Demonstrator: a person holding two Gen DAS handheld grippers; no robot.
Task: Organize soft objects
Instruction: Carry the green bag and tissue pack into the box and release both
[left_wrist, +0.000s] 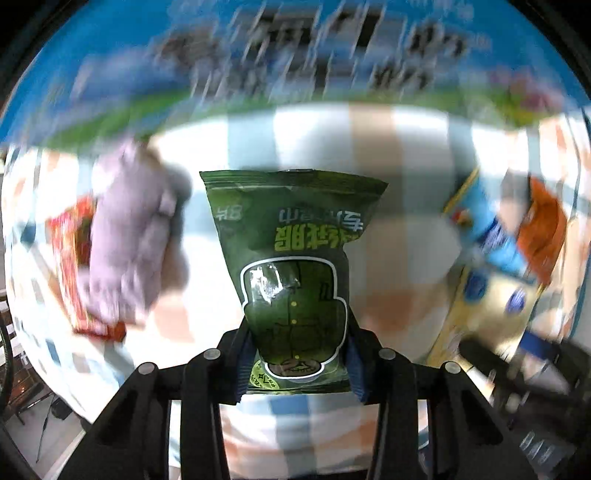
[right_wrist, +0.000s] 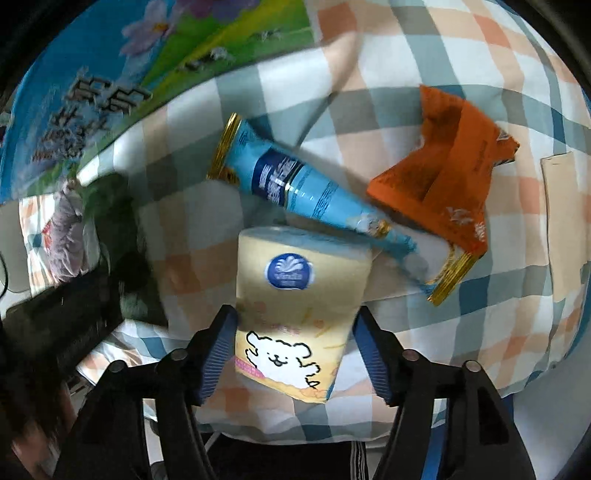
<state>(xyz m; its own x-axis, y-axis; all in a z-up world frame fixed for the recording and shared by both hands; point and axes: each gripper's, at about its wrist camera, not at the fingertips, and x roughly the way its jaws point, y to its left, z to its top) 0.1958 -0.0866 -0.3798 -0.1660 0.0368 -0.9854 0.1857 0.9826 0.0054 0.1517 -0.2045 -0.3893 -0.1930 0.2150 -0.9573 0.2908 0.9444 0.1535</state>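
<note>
My left gripper (left_wrist: 297, 363) is shut on a dark green snack bag (left_wrist: 291, 258), held above the checkered cloth (left_wrist: 399, 177). My right gripper (right_wrist: 293, 350) has its fingers around a yellow tissue pack (right_wrist: 299, 299) with a white dog drawing; the left pad touches it and a small gap shows at the right pad. A blue snack bag (right_wrist: 295, 184) and an orange snack bag (right_wrist: 443, 177) lie just beyond the pack. A lilac plush (left_wrist: 129, 236) lies on a red packet (left_wrist: 70, 251) at the left.
A blue and green printed banner (right_wrist: 92, 92) borders the far edge of the cloth and shows blurred in the left wrist view (left_wrist: 258, 66). A beige patch (right_wrist: 561, 221) lies at the right of the cloth. The other gripper (right_wrist: 81, 273) shows dark at the left.
</note>
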